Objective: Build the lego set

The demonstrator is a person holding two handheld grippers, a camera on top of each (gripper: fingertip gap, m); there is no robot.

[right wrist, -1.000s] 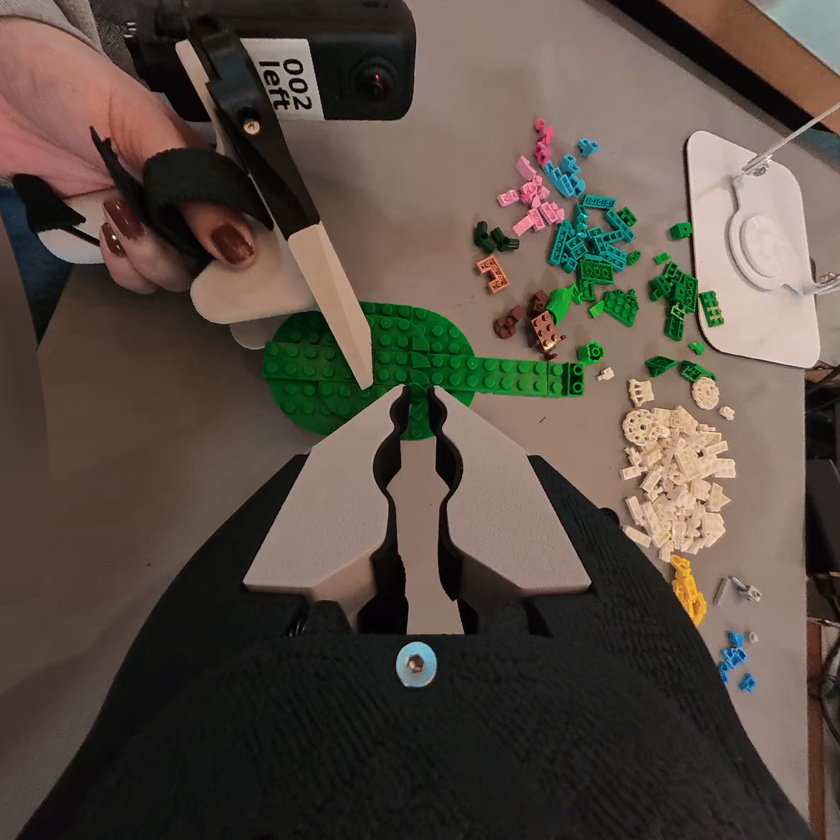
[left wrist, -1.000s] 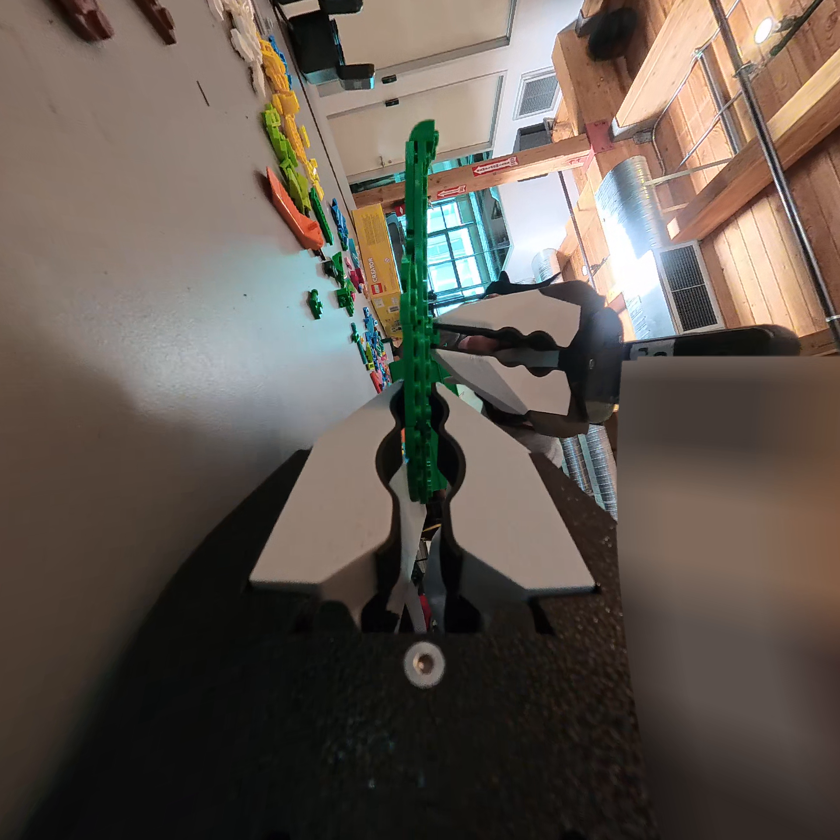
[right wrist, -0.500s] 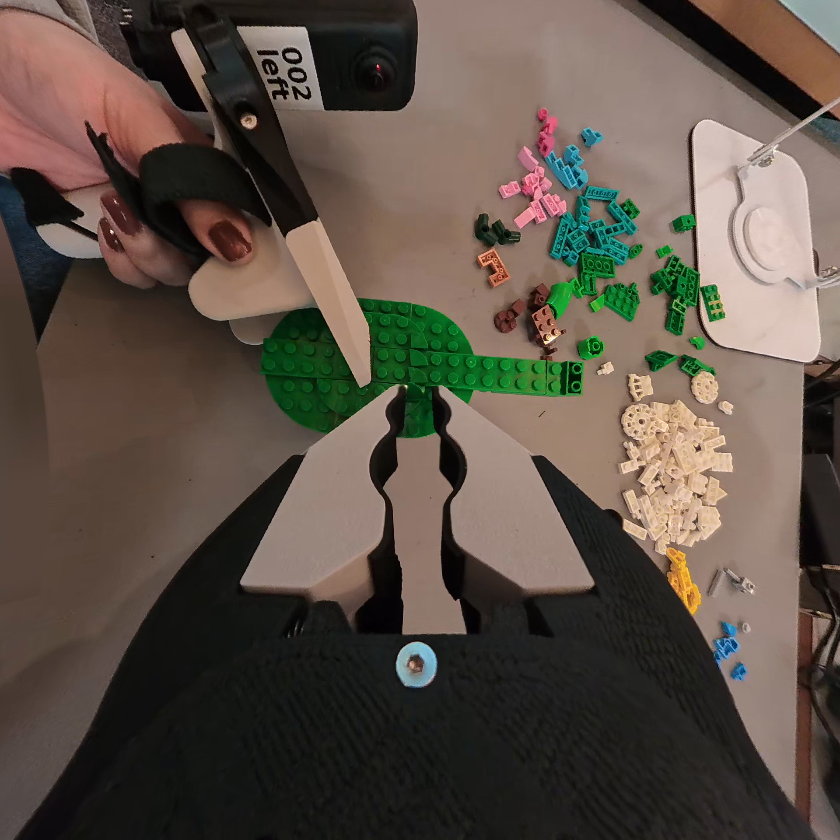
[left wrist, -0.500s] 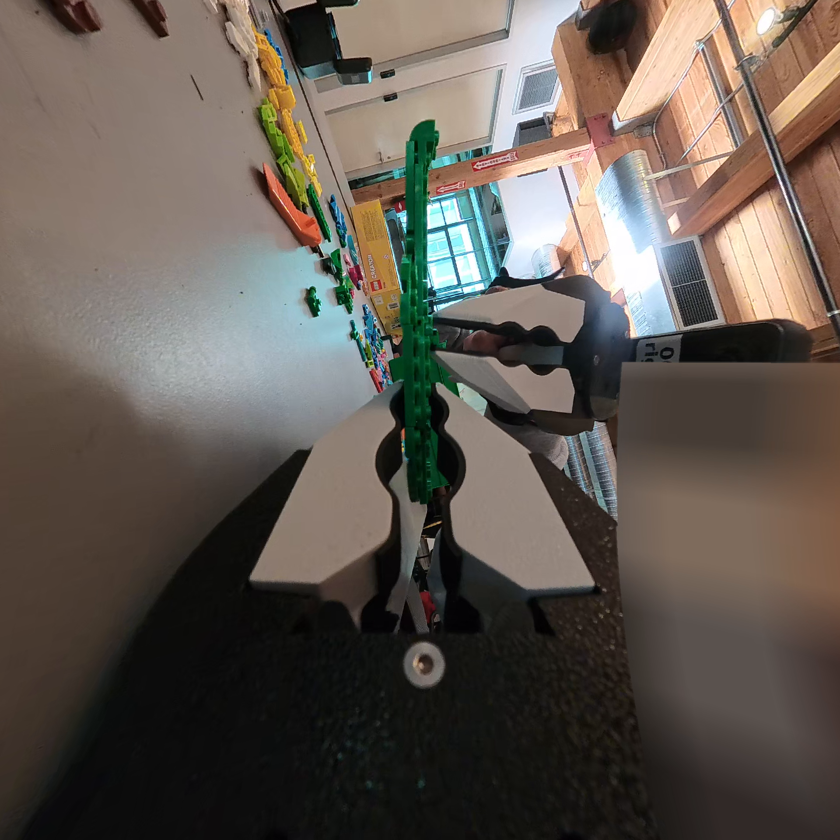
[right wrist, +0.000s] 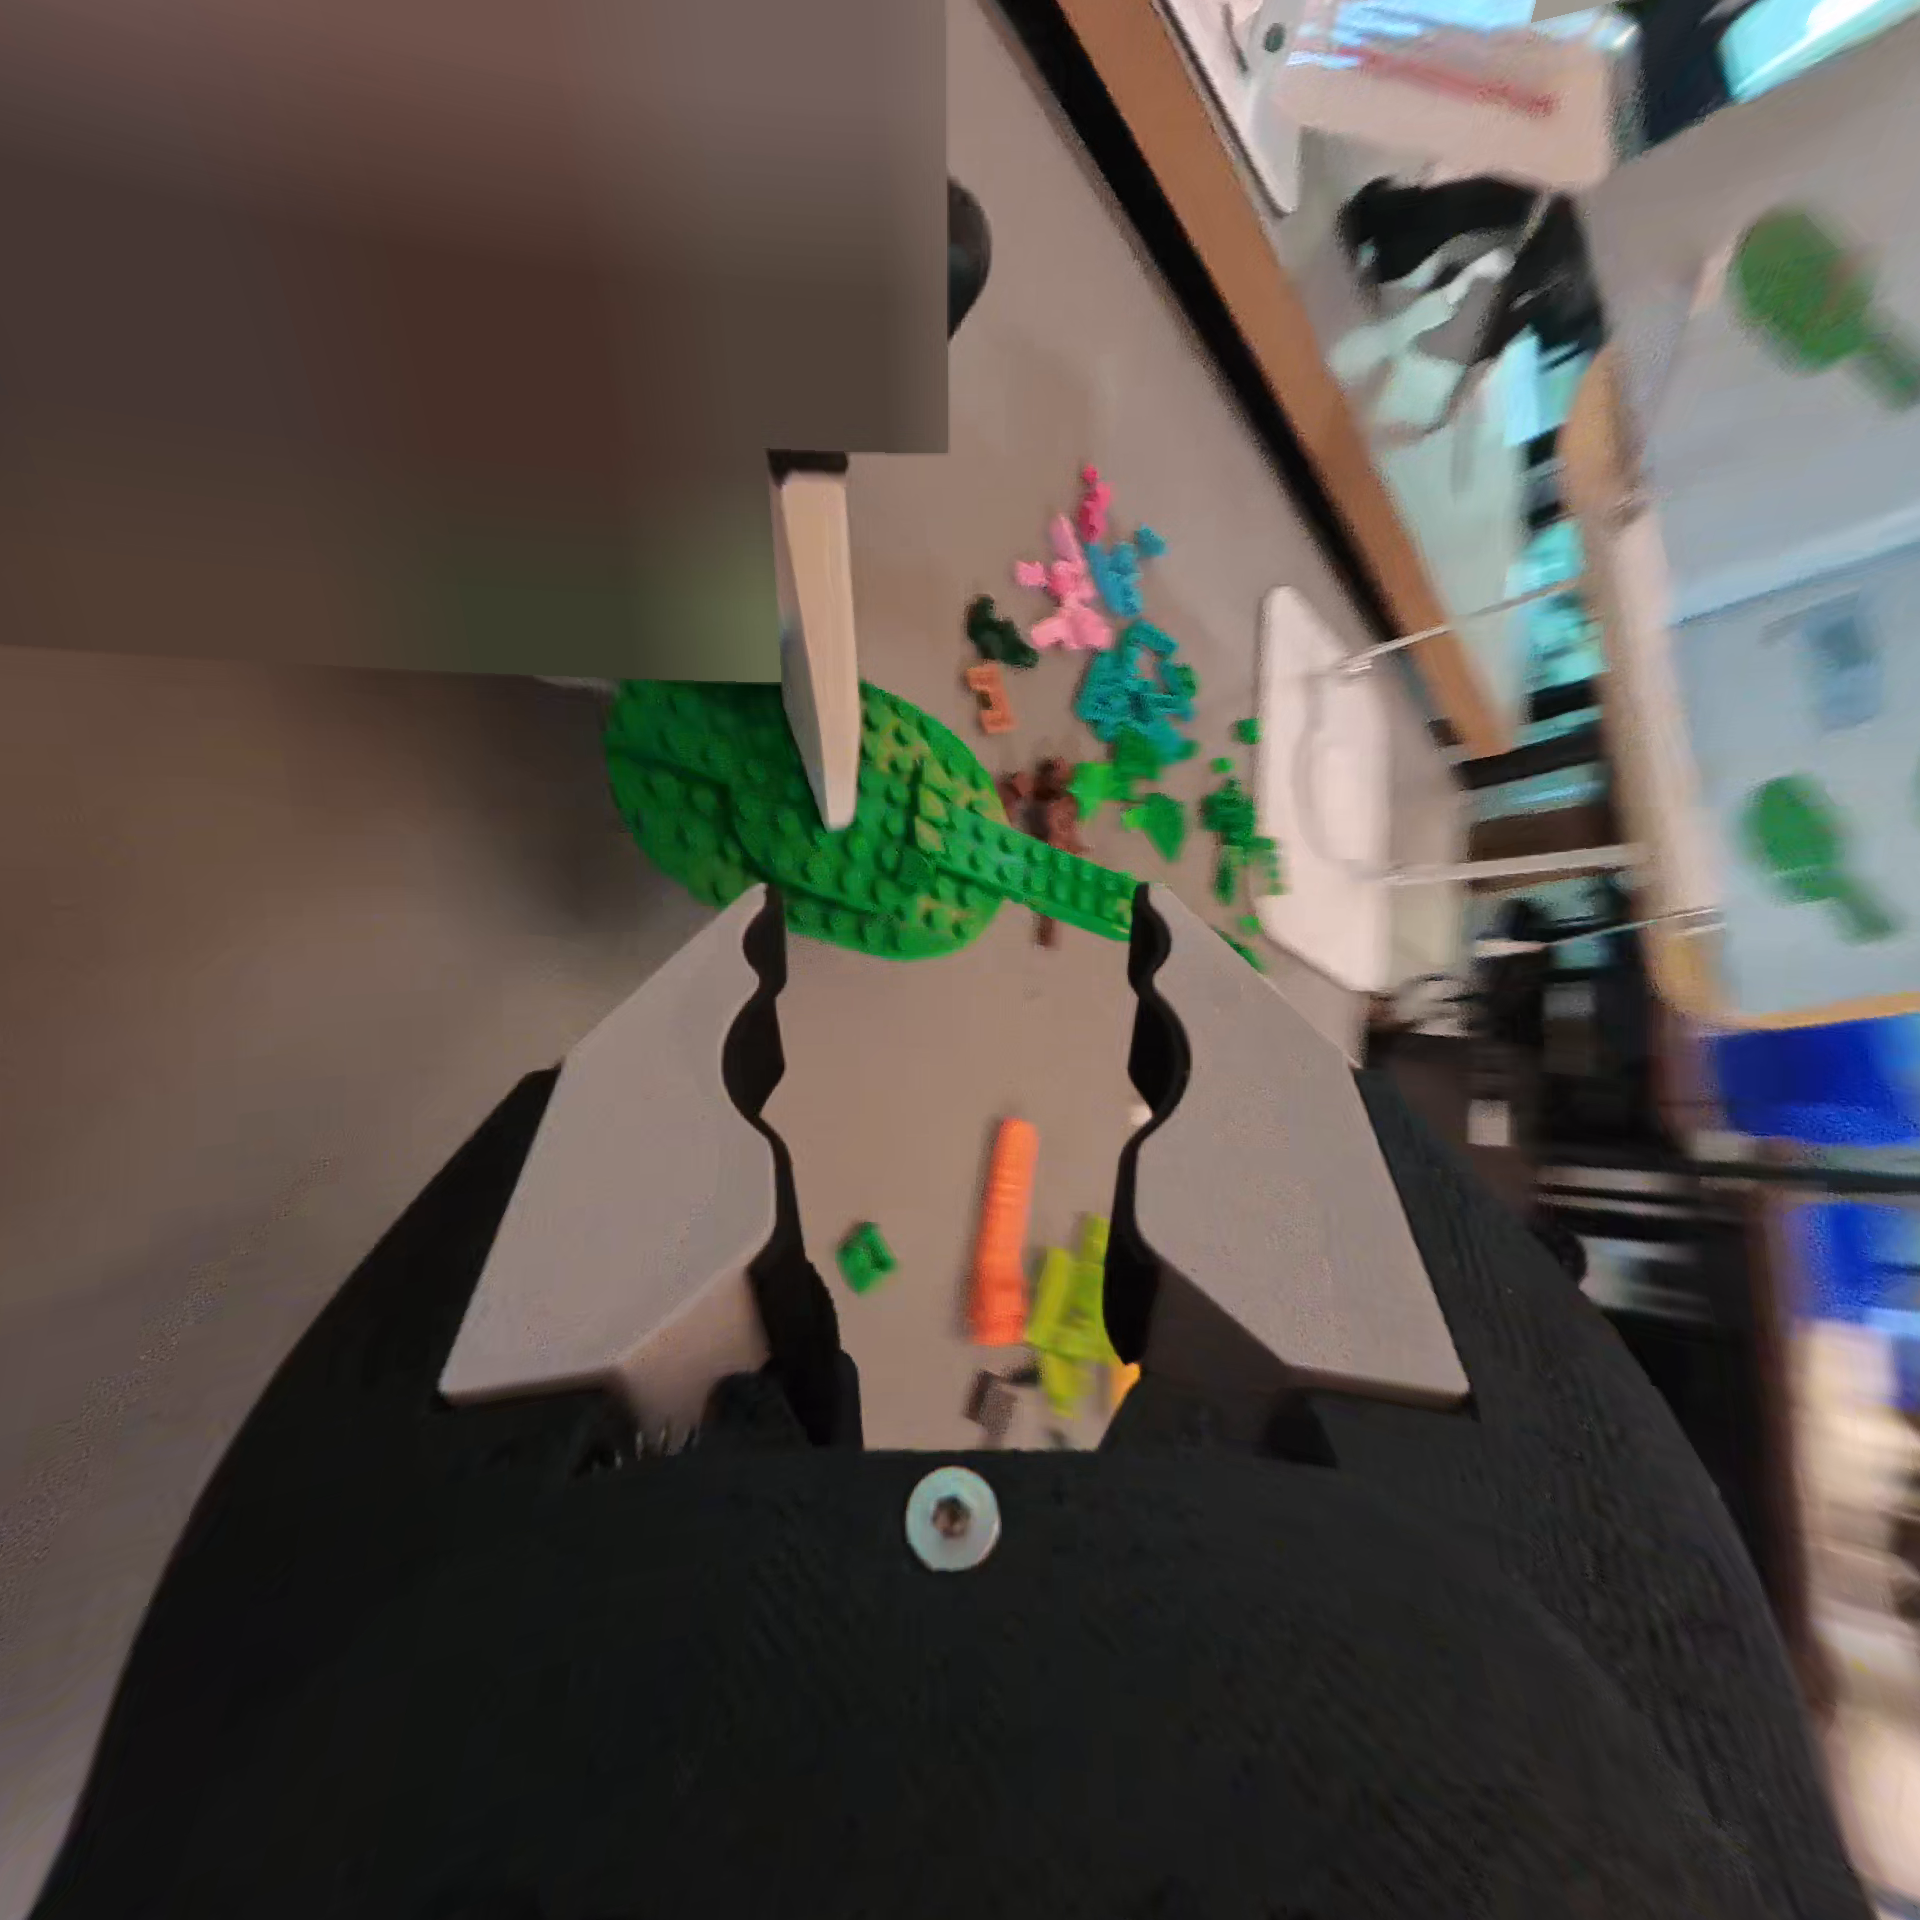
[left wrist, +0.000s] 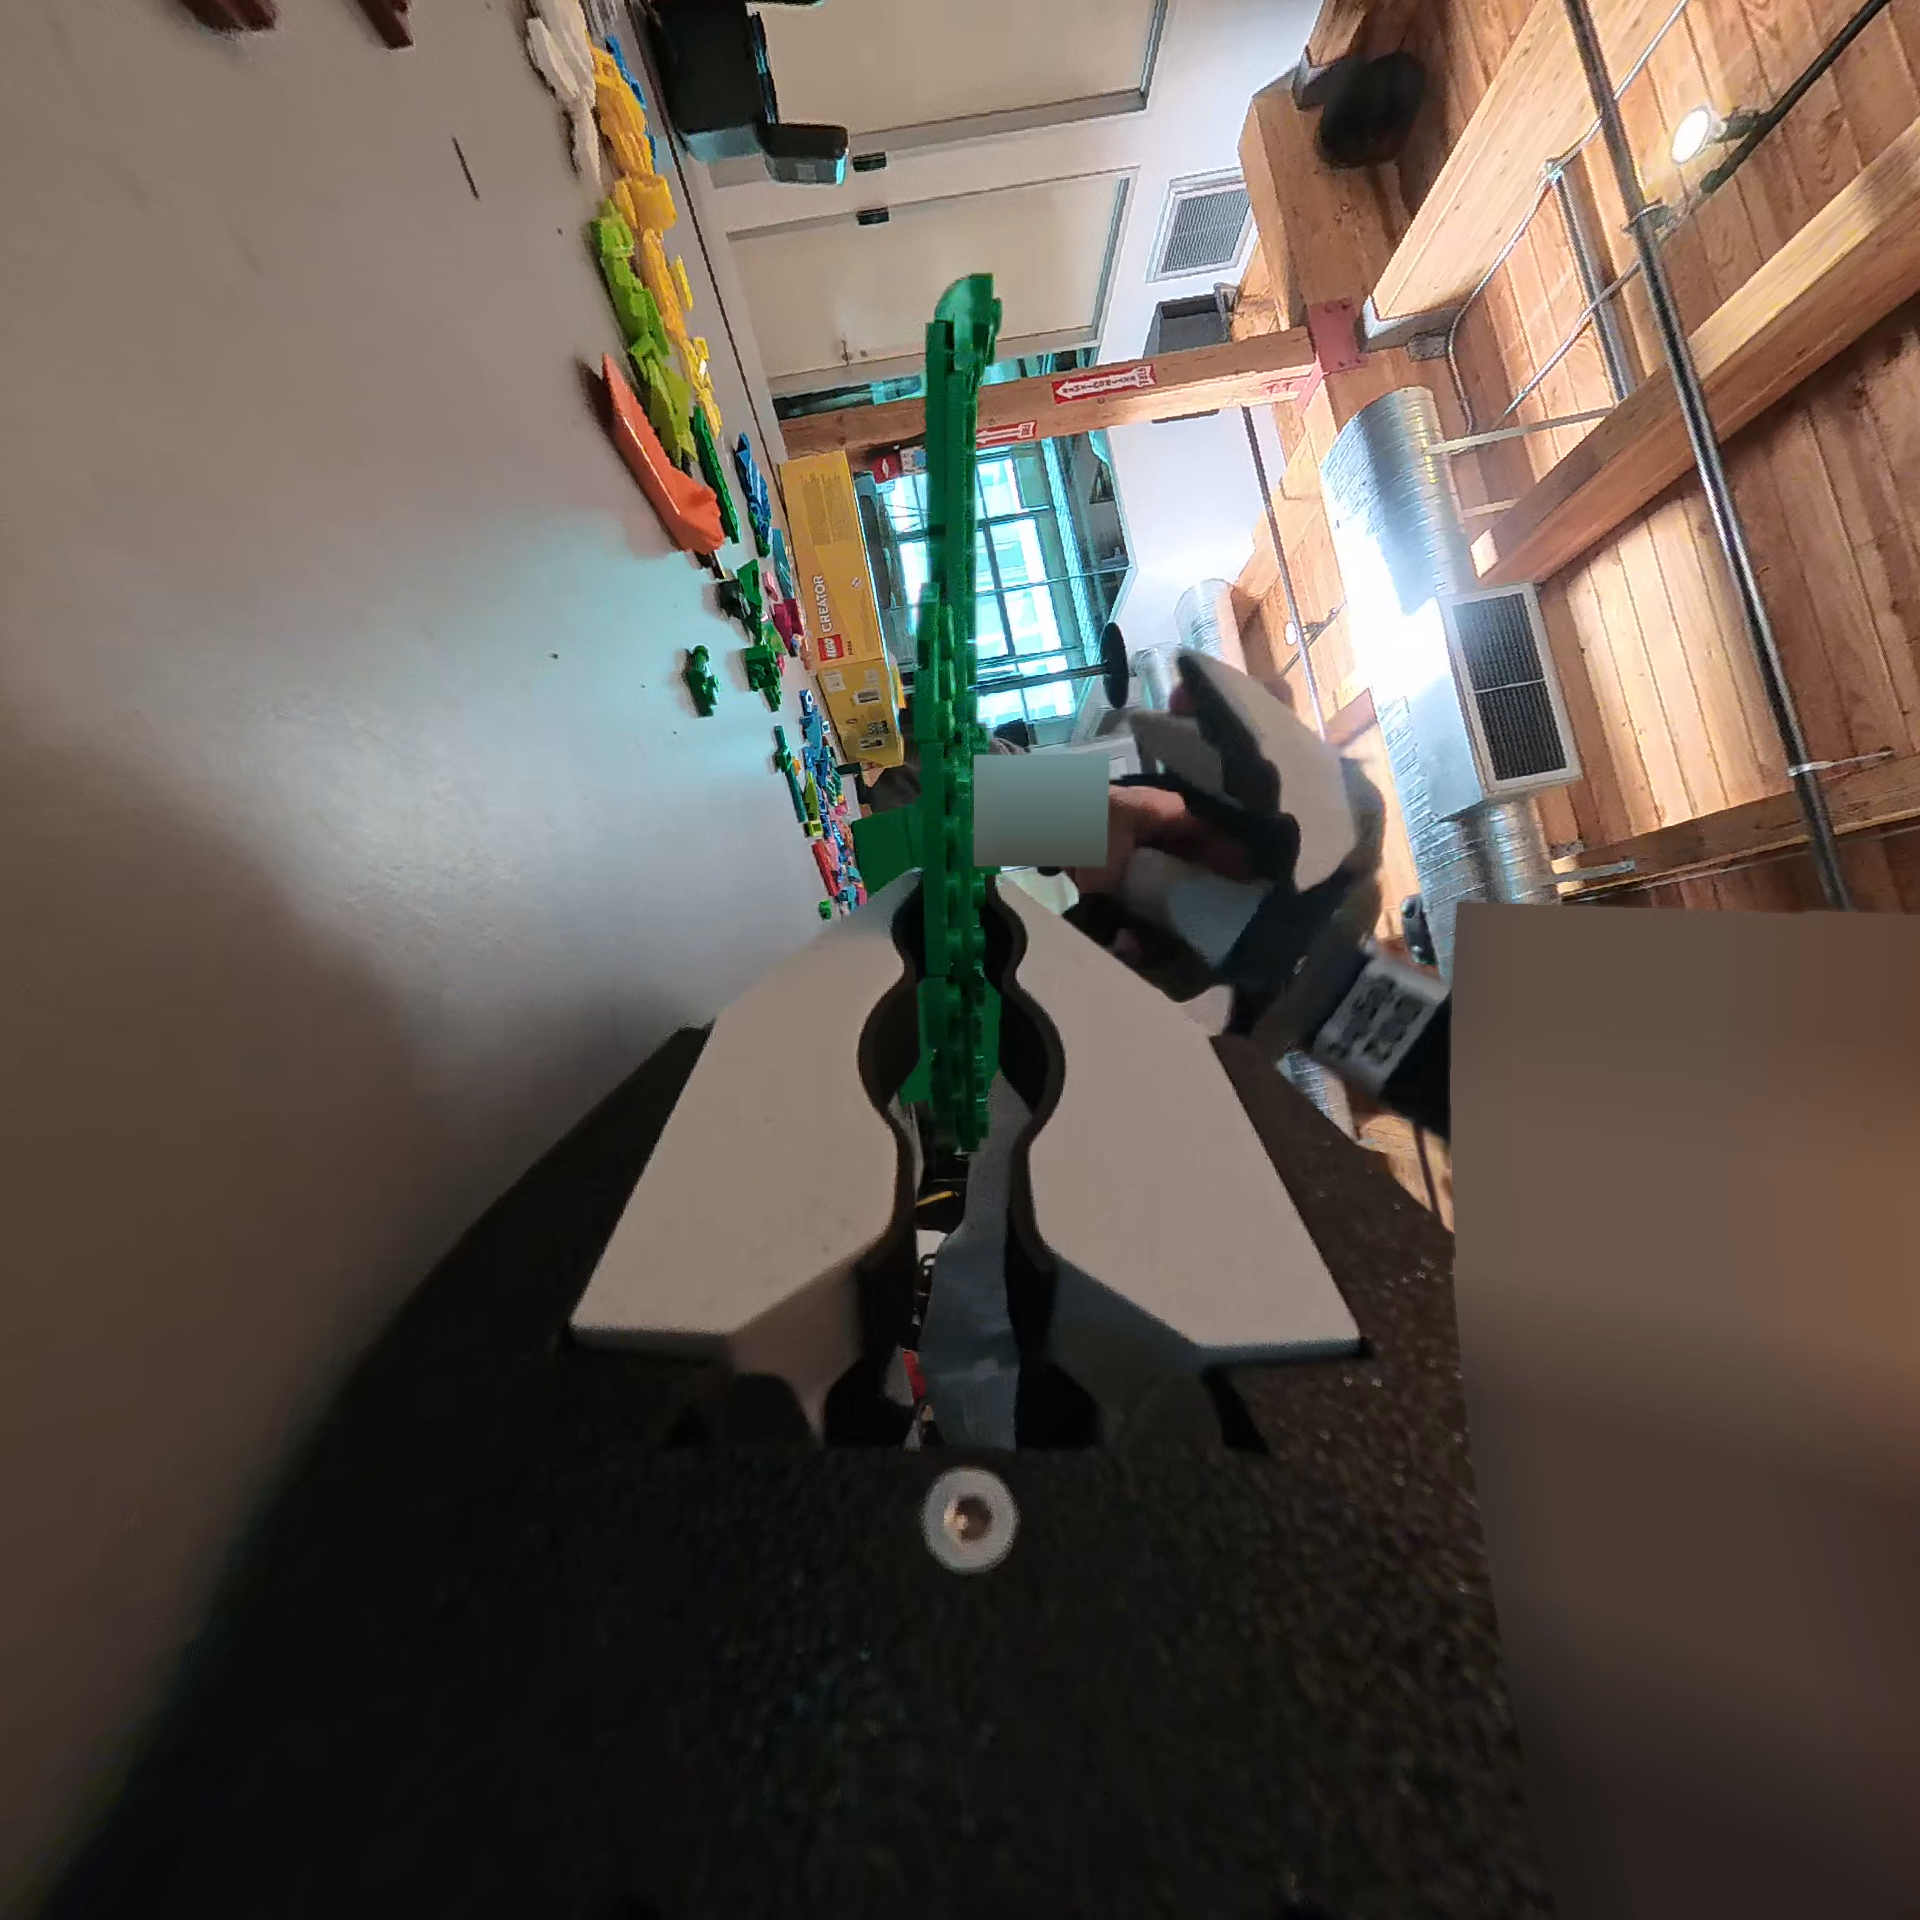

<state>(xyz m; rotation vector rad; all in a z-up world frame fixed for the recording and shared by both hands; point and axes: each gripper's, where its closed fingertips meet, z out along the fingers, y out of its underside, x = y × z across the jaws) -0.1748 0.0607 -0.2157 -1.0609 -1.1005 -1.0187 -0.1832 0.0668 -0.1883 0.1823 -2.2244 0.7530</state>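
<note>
My left gripper [left wrist: 954, 914] is closed tight on the green brick plate assembly [left wrist: 951, 644], which I see edge-on at the centre of the frame, its lower end hidden between the fingers. My right gripper [right wrist: 956, 904] stands wide open with nothing in it, just before the same plate. This view is blurred, so the small bricks [right wrist: 1127, 675] at centre right on the grey table [right wrist: 312, 935] are hard to make out.

We see each hand-held gripper [left wrist: 956, 914] [right wrist: 951, 914] with a rough black body, pale grey wavy-edged fingers [right wrist: 644, 1174] and one silver screw [right wrist: 951, 1519].
</note>
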